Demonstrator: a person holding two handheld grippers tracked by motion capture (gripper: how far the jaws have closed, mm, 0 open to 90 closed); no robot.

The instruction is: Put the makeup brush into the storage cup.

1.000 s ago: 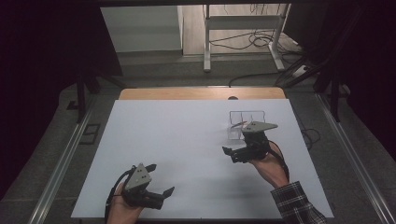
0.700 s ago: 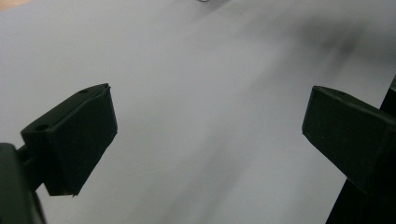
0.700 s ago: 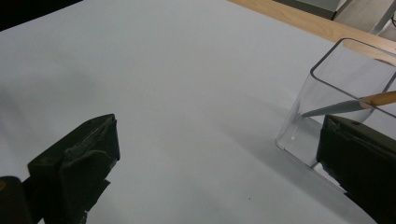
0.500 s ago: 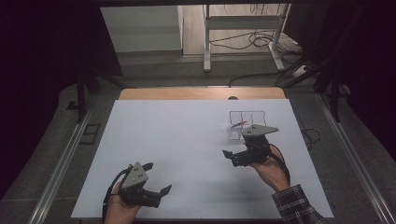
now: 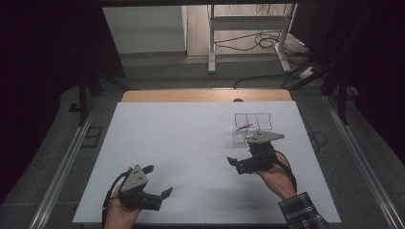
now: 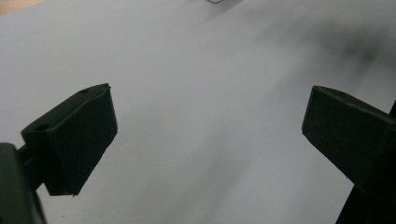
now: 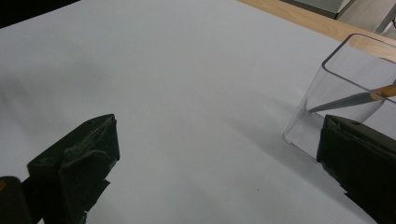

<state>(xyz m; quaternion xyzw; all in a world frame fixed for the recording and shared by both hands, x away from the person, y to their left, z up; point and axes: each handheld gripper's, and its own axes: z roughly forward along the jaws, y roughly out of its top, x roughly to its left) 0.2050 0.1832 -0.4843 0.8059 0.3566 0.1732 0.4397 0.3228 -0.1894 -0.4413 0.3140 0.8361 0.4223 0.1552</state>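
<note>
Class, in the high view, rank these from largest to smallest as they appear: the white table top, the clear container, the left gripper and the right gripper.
1. White table top, by far the largest.
2. and 3. Left gripper and right gripper: they look alike in size, so no ranking between them.
4. Clear container, which appears slightly smaller, though it lies farther from the camera, so this is unsure.

White table (image 5: 191, 138) w/ clear divided container (image 5: 252, 126) at far right.
</note>
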